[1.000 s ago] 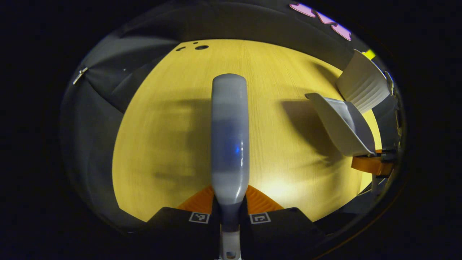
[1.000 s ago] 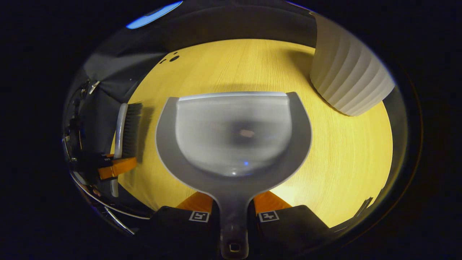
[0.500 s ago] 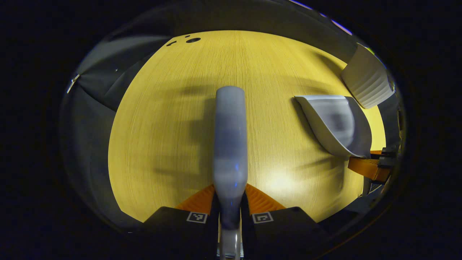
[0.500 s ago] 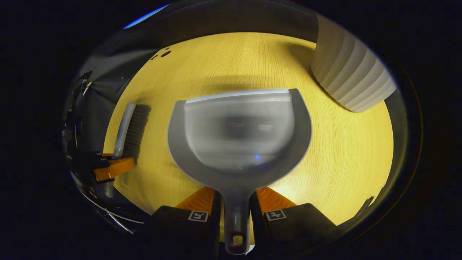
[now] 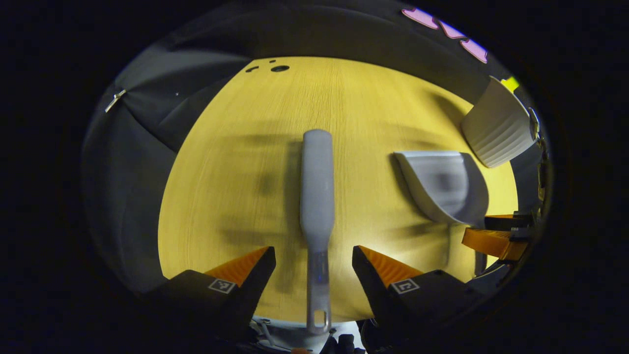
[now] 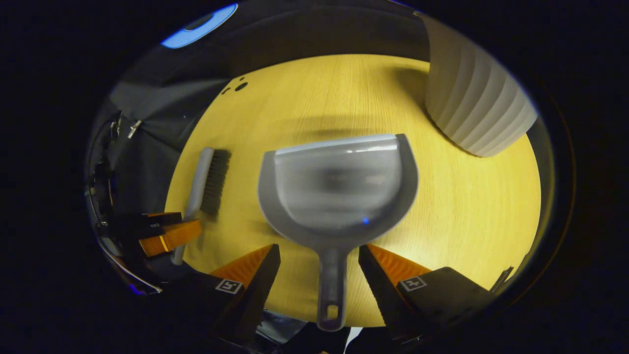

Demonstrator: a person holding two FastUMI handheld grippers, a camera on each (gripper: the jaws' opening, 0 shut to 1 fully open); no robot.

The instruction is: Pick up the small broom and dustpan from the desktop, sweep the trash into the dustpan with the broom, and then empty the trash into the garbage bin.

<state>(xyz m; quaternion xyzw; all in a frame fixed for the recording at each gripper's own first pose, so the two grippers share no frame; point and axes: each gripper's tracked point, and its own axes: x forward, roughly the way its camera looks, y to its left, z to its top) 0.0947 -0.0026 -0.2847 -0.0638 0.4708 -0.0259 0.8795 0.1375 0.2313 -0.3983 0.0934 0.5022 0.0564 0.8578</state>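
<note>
With both the left gripper and right gripper spread apart, broom and dustpan lie loose on the surface, so a careless withdrawal could nudge either handle.

From my left gripper view the broom shows me its grey back, so its bristles are hidden beneath it. The dustpan off to my right is smeared with blur — I cannot make out what lies in its scoop. The garbage bin is cut off at the edge. In my right gripper view the dustpan's scoop is blurred too, and the bin loses its top — its inside is hidden from me.
</note>
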